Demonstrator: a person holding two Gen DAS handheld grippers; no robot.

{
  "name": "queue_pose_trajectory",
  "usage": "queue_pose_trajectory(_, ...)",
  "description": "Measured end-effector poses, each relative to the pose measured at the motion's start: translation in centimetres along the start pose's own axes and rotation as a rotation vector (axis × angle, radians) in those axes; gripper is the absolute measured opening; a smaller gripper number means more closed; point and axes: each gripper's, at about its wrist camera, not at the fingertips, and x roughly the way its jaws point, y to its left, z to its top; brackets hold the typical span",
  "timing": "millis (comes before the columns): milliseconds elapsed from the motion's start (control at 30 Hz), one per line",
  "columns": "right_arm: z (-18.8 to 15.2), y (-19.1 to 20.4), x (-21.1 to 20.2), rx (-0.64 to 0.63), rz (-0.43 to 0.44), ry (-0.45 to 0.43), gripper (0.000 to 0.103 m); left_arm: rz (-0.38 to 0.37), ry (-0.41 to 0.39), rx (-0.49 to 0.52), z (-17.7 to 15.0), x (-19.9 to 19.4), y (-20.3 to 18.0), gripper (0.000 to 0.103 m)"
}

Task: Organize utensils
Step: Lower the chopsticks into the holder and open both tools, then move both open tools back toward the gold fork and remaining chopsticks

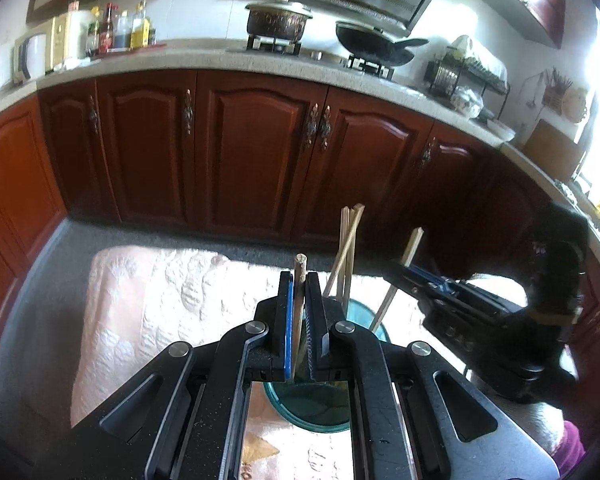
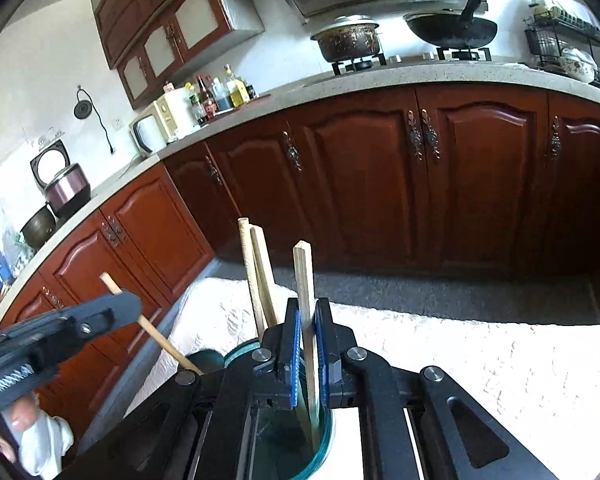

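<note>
While both black two-finger grippers hover at lower centre over the teal glass cup [image 1: 374,330], the left gripper [image 1: 299,280] clamps a round wooden chopstick [image 1: 299,276] and the right gripper [image 2: 308,312] clamps a square pale chopstick [image 2: 305,276].

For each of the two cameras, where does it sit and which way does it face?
Left wrist: on the left gripper, facing forward and down over the teal cup toward the lower cabinets; its jaws clamp a chopstick; the right gripper shows at right.
Right wrist: on the right gripper, facing the same cabinets; its jaws clamp a chopstick; the left gripper and a hand show at left.
Shared: cup, stove pot, wok.
</note>
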Motion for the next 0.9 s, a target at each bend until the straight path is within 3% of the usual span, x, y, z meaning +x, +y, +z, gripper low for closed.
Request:
queue_pose_trajectory(33, 0.0, -0.2, -0.2, 0.013, 0.006, 0.005, 0.008, 0.003, 0.002, -0.003, -0.1, 0.1, 0.0, 0.004)
queue_pose_trajectory(133, 0.2, -0.8, -1.0, 0.039, 0.018, 0.007, 0.028, 0.006, 0.014, -0.023, -0.3, 0.3, 0.1, 0.004)
queue_pose_trajectory(233, 0.0, -1.1, -2.0, 0.042, 0.013, 0.007, 0.028, 0.002, 0.016, -0.03, -0.5, 0.1, 0.1, 0.015)
queue_pose_trajectory(300, -0.3, -1.2, -2.5, 0.046, 0.008, 0.012, 0.028, -0.003, 0.016, -0.031, -0.6, -0.1, -0.1, 0.033)
queue_pose_trajectory(367, -0.8, -1.2, -3.0, 0.051, 0.01, 0.019, 0.028, -0.011, 0.014, -0.031, -0.8, -0.5, -0.2, 0.04)
queue_pose_trajectory(700, -2.9, 0.6, -5.4, 0.004, -0.019, 0.051, 0.032, 0.01, -0.016, 0.012, -2.0, -2.7, -1.5, 0.053)
queue_pose_trajectory(900, -4.2, 0.9, -7.7, 0.023, -0.051, 0.059, 0.036, 0.014, -0.023, 0.049, -3.5, -3.5, -3.0, 0.055)
